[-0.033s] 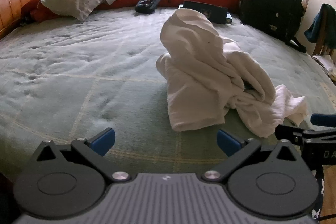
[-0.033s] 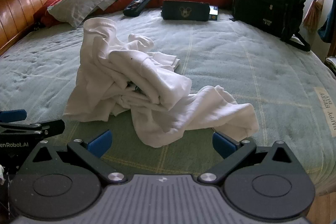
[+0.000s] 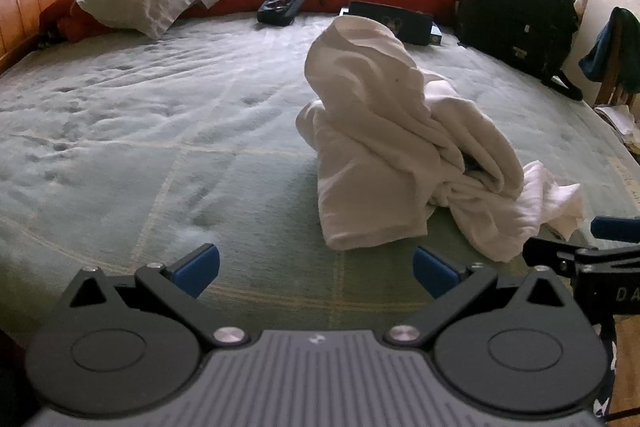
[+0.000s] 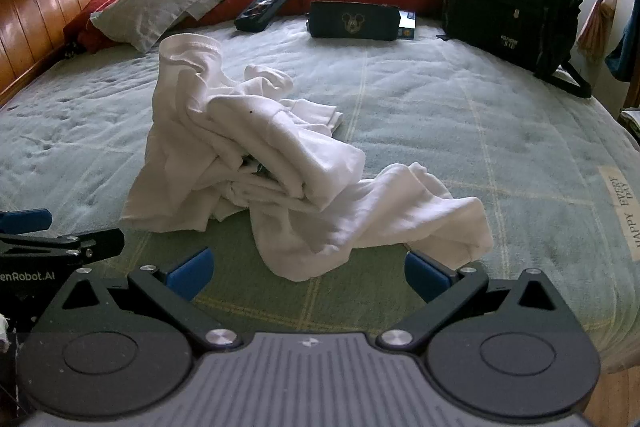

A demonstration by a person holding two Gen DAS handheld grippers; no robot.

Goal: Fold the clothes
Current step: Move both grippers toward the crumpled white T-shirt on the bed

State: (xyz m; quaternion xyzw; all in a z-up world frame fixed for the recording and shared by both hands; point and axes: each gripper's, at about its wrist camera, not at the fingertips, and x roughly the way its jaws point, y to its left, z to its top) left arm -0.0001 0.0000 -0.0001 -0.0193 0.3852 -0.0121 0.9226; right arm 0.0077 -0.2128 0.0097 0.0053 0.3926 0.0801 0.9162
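Nothing is changing: both the left gripper (image 3: 316, 267) and right gripper (image 4: 306, 269) are hovering spread wide, empty, facing the crumpled garment (image 4: 280, 163), folding not begun.

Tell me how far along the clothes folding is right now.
Nothing looks done: the white garment lies in a crumpled heap on the green bedspread, no neat folds showing. Nothing is in hand: the left gripper and right gripper are both open, short of the cloth. Left: grasping, spreading flat and folding.

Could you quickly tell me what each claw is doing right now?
Left claw: open, holding nothing.
Right claw: open, empty, just short of the crumpled white cotton garment.
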